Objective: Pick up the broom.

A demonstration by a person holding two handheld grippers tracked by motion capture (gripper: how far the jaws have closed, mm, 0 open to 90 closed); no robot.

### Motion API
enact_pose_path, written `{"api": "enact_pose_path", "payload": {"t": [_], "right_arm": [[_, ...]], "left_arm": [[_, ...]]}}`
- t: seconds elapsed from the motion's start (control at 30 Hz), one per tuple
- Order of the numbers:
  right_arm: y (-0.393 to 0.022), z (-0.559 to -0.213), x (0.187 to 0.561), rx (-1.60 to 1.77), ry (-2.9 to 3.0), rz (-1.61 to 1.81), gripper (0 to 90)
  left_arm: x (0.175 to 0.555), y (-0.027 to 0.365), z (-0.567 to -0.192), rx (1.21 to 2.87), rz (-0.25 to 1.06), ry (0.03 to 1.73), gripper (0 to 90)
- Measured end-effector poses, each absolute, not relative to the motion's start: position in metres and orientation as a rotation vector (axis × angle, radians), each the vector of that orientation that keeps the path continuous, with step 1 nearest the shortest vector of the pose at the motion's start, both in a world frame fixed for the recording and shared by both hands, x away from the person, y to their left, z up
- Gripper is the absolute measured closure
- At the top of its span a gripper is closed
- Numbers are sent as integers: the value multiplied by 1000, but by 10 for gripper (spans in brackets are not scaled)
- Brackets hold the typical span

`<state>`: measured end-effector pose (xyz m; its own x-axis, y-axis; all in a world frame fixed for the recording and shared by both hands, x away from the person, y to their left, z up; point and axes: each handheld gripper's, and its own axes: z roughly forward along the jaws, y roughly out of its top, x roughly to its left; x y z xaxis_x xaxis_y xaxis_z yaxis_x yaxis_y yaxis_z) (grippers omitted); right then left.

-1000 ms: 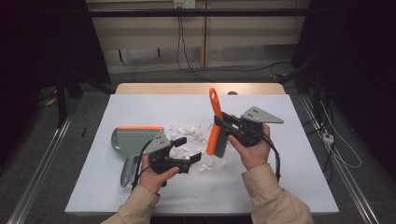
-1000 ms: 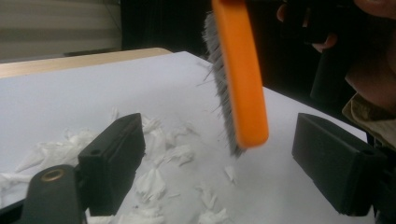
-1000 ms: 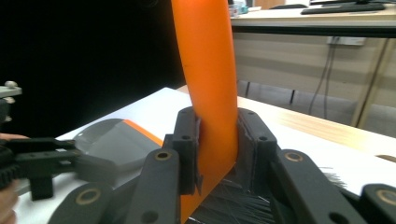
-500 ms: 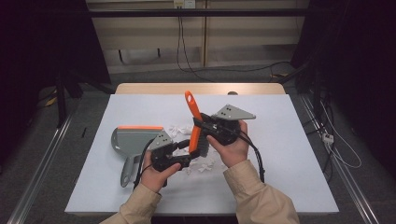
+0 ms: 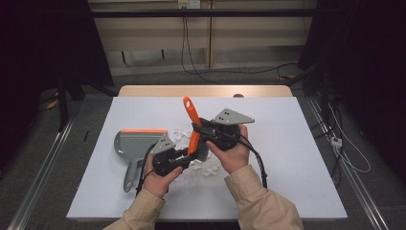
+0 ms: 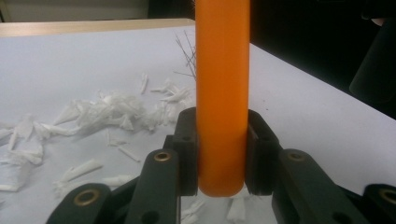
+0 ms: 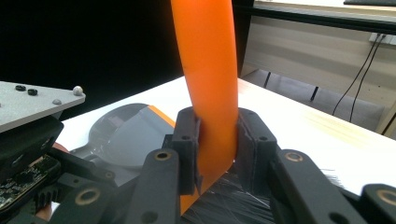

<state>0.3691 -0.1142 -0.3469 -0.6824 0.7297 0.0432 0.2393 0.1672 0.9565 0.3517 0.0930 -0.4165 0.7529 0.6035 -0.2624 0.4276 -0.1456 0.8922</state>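
Note:
A brush with an orange handle point(image 5: 190, 125) and black bristles point(image 5: 203, 152) stands tilted above the white table. My right gripper point(image 5: 198, 132) is shut on the handle low down, just above the bristles point(image 7: 233, 200); in the right gripper view its pads clamp the orange handle point(image 7: 210, 70). My left gripper point(image 5: 184, 154) has just been closing, and its pads now press both sides of the handle's rounded end point(image 6: 222, 93). A grey dustpan point(image 5: 136, 143) with an orange edge lies flat to the left. White paper scraps point(image 5: 182, 136) are strewn under the grippers.
The scraps point(image 6: 107, 109) spread across the table's middle, between the dustpan point(image 7: 126, 135) and my hands. The white table point(image 5: 297, 158) has bare surface on its right half. Cables run over the dark floor behind and to the right.
My right hand carried the brush leftward to the left gripper. The left gripper's jaws, open before, have closed on the orange handle. The dustpan has not moved.

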Motion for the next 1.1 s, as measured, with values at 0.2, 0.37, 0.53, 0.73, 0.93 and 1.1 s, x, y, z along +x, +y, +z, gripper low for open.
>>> {"api": "enact_pose_path", "payload": {"t": [0.2,0.37,0.53,0.73,0.93,1.1], "right_arm": [[-111,-346,372,941,2028,1540,680],[-108,-348,370,1003,1969,1535,499],[-102,-353,366,1063,1961,1536,405],[-89,-360,364,1185,1952,1546,309],[-74,-370,367,1272,1944,1517,305],[-71,-372,372,1381,1913,1533,328]], "left_arm": [[350,96,-416,1767,225,824,709],[352,103,-415,1739,260,862,710],[352,107,-414,1716,293,893,710],[351,107,-412,1694,339,907,709],[346,104,-410,1664,383,900,707],[342,99,-408,1662,414,870,691]]}}
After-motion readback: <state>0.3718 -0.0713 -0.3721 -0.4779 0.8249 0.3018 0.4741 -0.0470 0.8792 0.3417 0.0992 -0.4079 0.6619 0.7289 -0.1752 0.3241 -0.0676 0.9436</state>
